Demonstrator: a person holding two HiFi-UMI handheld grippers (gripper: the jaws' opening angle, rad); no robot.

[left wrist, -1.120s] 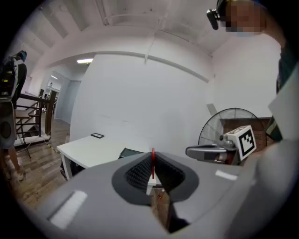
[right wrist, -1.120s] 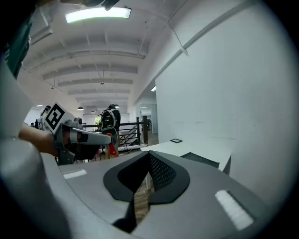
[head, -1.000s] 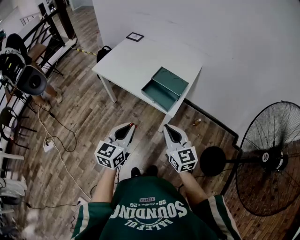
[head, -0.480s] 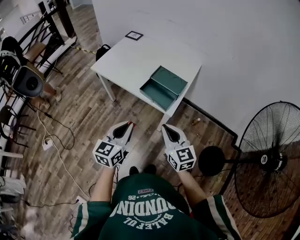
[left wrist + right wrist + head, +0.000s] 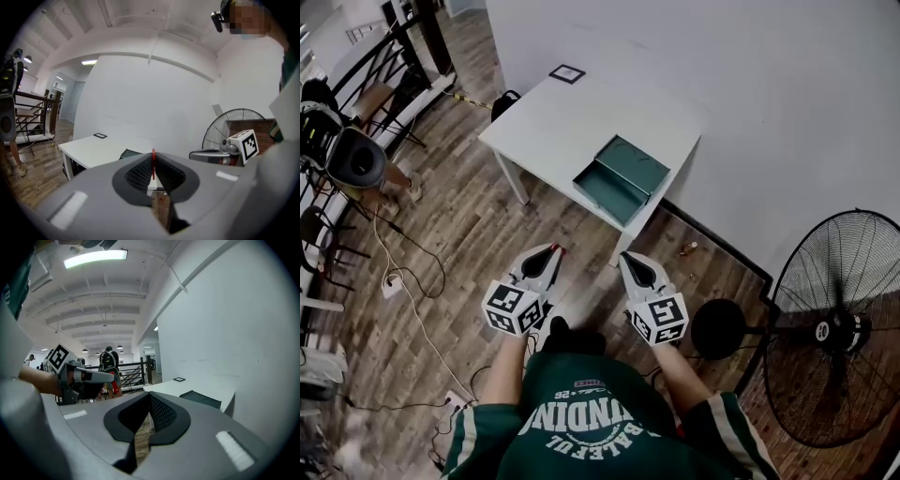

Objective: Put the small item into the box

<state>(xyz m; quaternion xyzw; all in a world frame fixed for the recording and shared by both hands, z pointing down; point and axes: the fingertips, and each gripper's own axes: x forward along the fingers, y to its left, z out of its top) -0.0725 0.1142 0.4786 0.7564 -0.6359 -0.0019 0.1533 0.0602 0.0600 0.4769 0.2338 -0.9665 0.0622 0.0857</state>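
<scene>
Small item (image 5: 153,165) is a thin red sliver, flat and upright, pinched between the ribbed black pads (image 5: 138,174) of my left gripper (image 5: 554,251), whose jaws are closed on it; it may be plastic, though I cannot quite tell. My right gripper (image 5: 626,259) has its jaws pressed together at the tips with nothing in them. Both hang over the wood-plank floor (image 5: 478,234), well short of the smooth white table (image 5: 553,122), where the dark green rectangular box (image 5: 619,176) lies opened out near the edge.
</scene>
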